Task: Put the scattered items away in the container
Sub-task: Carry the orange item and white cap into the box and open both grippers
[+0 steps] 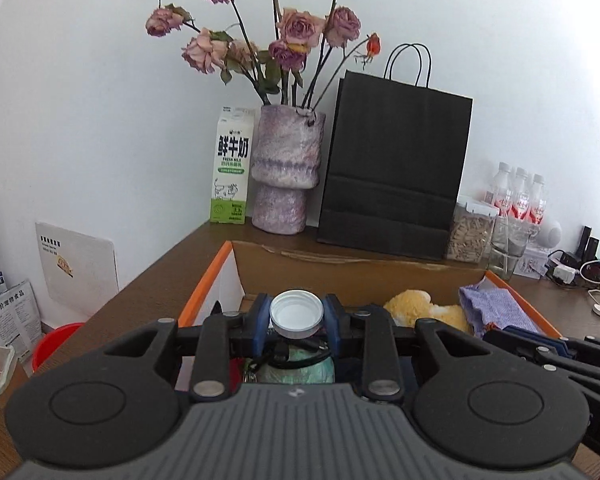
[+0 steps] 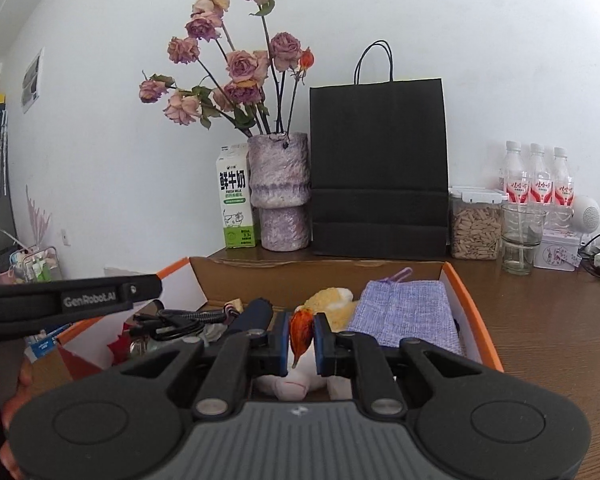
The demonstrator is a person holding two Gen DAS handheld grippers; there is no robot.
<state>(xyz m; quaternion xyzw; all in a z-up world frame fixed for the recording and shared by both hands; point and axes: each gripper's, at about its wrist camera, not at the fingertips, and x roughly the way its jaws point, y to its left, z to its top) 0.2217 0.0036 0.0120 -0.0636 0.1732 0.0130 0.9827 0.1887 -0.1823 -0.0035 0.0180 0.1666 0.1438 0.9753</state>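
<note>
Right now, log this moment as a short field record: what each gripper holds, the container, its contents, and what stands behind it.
left gripper: shut on white bottle cap, over the box
right gripper: shut on small orange-red item, kind unclear, over the box
container: open cardboard box with orange edges, on brown table
contents: purple woven pouch, yellow plush toy, black cable, more partly hidden
behind box: milk carton, vase of dried roses, black paper bag
</note>
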